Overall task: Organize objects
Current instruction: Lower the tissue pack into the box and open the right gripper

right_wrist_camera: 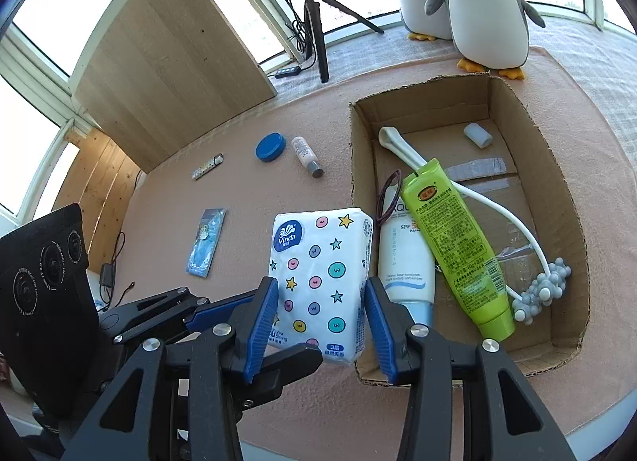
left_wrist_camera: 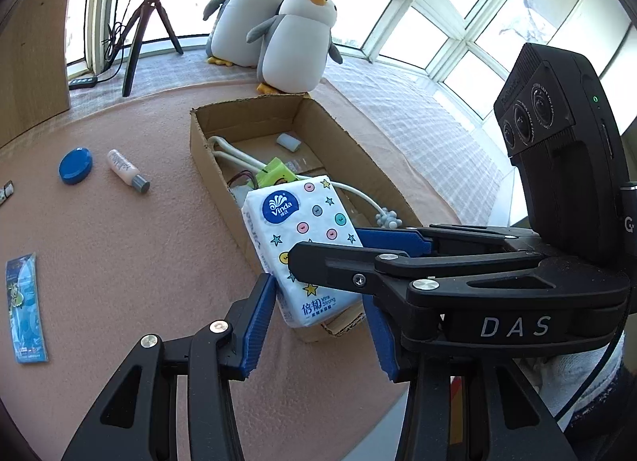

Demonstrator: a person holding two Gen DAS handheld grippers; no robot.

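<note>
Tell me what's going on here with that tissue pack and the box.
A person with a hand-held gripper in each hand is tidying things into a cardboard box. Both the left hand-held gripper and the right hand-held gripper are clamped on one tissue pack, held off the pink mat at the box's near corner. A green tube, a white sunscreen tube and a massager already lie inside. A blue lid, a small bottle and a blue packet remain on the mat.

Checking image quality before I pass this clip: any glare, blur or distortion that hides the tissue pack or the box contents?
Left wrist view: windows blown out white, strong fisheye bending, tissue pack sharp but partly covered by the right gripper. Right wrist view: same backlight, yet cardboard box contents evenly lit and labels legible; no motion blur in either.
</note>
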